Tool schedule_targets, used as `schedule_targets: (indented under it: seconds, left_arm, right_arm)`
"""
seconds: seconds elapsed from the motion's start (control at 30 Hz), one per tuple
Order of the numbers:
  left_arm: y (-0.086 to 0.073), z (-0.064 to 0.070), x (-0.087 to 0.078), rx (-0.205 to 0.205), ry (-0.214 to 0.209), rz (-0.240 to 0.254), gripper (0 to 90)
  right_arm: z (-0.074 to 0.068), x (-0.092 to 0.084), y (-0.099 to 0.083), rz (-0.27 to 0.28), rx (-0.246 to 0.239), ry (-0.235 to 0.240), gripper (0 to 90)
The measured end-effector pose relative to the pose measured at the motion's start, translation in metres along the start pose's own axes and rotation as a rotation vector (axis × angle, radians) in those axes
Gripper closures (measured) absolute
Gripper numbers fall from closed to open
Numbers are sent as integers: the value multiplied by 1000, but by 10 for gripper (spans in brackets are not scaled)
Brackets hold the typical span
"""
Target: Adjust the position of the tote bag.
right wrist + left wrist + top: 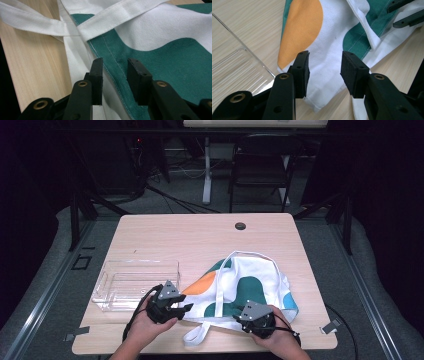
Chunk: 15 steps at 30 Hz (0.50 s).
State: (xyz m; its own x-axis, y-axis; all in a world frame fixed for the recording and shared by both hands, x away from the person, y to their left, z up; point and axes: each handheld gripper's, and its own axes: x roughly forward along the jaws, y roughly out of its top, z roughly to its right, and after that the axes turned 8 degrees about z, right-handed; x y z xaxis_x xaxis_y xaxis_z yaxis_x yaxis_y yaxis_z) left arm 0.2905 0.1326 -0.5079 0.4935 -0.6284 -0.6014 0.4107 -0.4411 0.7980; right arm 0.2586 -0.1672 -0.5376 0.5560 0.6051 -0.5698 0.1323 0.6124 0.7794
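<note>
Dark room all round us, a black chair behind, and out front the pale wooden table takes the light. On its near half lies our biggest item, the tote bag, spread flat and a bit rumpled, white canvas with green and orange blobs and a patch of blue at its right edge. Its white handles loop loose, one trailing toward the near edge. Just left of the bag sits a clear plastic tray, nothing in it that we can see.

Now the tools: our left gripper hovers at the bag's near-left corner, jaws parted with white cloth between them, nothing pinched. Our right gripper sits over the near hem, jaws likewise apart above the green panel, beside the stitched seam.

Risks, as we judge them: closing here could catch one layer only, so the bag would sag open unevenly; a loose handle could snag a jaw; and a pull to the left might nudge that light tray.
</note>
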Motion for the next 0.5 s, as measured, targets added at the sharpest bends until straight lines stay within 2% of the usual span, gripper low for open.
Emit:
schedule_targets:
  seconds: [0.5]
  left_arm:
    - [0, 0, 0, 2, 3, 0, 580]
  right_arm:
    - [-4, 7, -3, -36, -44, 1, 631]
